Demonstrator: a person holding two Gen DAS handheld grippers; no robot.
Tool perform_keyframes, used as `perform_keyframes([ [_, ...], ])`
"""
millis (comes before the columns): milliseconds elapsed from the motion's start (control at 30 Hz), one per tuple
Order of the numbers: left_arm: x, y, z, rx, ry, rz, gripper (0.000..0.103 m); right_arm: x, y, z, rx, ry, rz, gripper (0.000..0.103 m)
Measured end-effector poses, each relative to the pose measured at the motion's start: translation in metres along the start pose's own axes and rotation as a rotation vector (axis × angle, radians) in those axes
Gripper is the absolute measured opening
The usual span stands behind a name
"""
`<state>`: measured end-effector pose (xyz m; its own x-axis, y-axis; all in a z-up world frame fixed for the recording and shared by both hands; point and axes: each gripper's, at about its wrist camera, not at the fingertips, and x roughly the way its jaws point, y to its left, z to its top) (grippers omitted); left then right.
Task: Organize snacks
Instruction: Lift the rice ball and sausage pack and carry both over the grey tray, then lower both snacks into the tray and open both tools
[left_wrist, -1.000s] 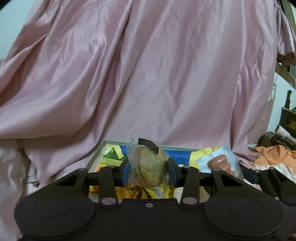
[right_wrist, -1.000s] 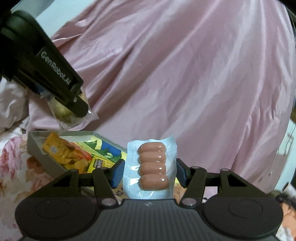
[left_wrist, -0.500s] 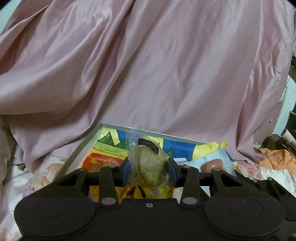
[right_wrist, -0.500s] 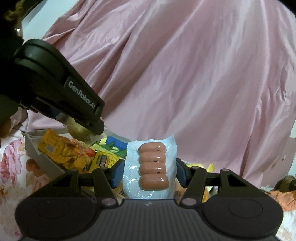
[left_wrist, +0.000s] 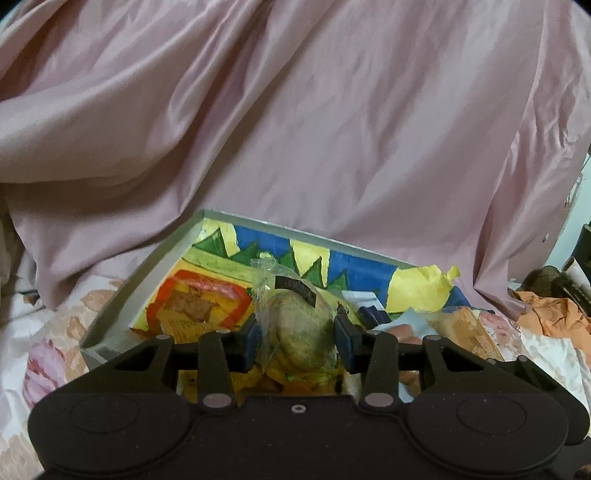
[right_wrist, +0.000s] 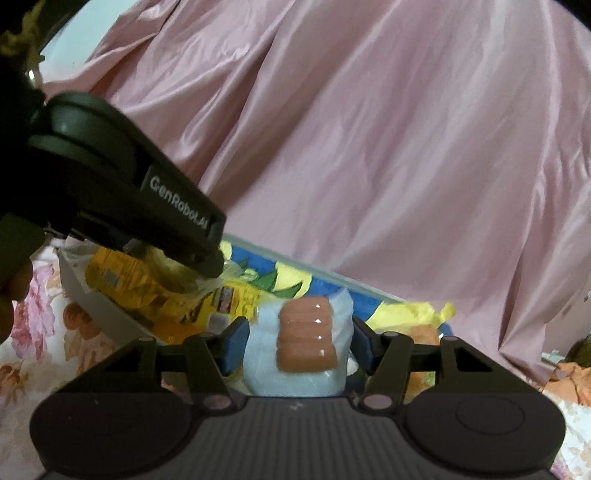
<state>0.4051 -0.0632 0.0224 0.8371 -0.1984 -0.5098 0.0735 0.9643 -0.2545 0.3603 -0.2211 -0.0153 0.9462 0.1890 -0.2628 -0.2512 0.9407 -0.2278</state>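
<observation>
While both claws are loaded, each sits over or just beside a shallow cardboard box lid (left_wrist: 147, 284) lying on a floral bedsheet (left_wrist: 48, 350). The left claw (left_wrist: 297, 338) is clamped on a clear-wrapped round pastry (left_wrist: 299, 332), blue pads pressing its two sides, with the wrapper's top edge and a dark label sticking up above the fingers. The right claw (right_wrist: 297, 343) is clamped on a pale blue pack of small sausages (right_wrist: 306, 339), held upright, four pink links stacked one above another.

The box lid has a grey raised rim and a bright printed floor of blue, green and yellow shapes. Inside it lie yellow snack packets (right_wrist: 122, 280), crowded toward the near left corner. In the right wrist view the left claw (right_wrist: 199, 258) hangs low over those packets, its pastry close above them.

A large pink satin cloth (left_wrist: 295, 129) drapes down right behind the lid's far rim, closing off room on that side. An orange cloth (left_wrist: 546, 314) is bunched to the right, beyond the lid.
</observation>
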Motion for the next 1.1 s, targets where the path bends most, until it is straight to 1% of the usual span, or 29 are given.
perform_keyframes([
  [33,0.000,0.000,0.000,-0.001,0.002,0.001,0.043,0.000,0.000,0.000,0.002,0.002,0.003,0.063],
  [167,0.002,-0.002,0.001,0.014,0.009,0.015,0.044,0.001,0.000,0.001,-0.004,0.004,0.005,0.064],
  [267,0.003,-0.001,0.002,0.014,0.014,0.025,0.051,0.002,-0.001,0.001,-0.001,0.003,0.004,0.065],
  [333,0.002,-0.001,0.003,0.014,0.013,0.029,0.062,0.004,0.001,0.001,0.001,0.001,0.003,0.066],
  [367,0.001,-0.001,0.003,0.013,0.011,0.030,0.065,0.005,0.000,0.001,0.002,0.001,0.002,0.067],
  [433,-0.001,-0.001,0.004,0.007,0.005,0.030,0.081,0.004,0.002,0.001,0.002,-0.001,-0.002,0.073],
  [467,-0.002,-0.001,0.004,0.005,0.000,0.031,0.085,0.004,0.002,0.002,0.003,-0.003,-0.004,0.075],
  [500,-0.005,-0.001,0.004,-0.001,-0.008,0.029,0.091,0.003,0.003,0.001,0.006,-0.006,-0.007,0.079],
  [533,-0.008,0.000,0.005,-0.007,-0.017,0.023,0.093,0.002,0.003,0.001,0.009,-0.014,-0.011,0.084],
  [567,-0.011,0.001,0.006,-0.012,-0.023,0.016,0.095,0.000,0.002,0.001,0.012,-0.022,-0.015,0.086],
  [600,-0.014,0.001,0.007,-0.016,-0.027,0.011,0.100,-0.001,0.002,0.001,0.013,-0.032,-0.018,0.088],
  [733,-0.028,0.001,0.014,-0.008,-0.052,0.018,0.102,-0.010,0.000,0.006,0.020,-0.068,-0.041,0.096],
  [933,-0.050,-0.002,0.023,0.021,-0.080,0.031,0.102,-0.023,-0.007,0.018,0.045,-0.120,-0.055,0.101],
  [1100,-0.069,-0.005,0.028,0.036,-0.110,0.043,0.102,-0.036,-0.010,0.027,0.055,-0.160,-0.064,0.103],
])
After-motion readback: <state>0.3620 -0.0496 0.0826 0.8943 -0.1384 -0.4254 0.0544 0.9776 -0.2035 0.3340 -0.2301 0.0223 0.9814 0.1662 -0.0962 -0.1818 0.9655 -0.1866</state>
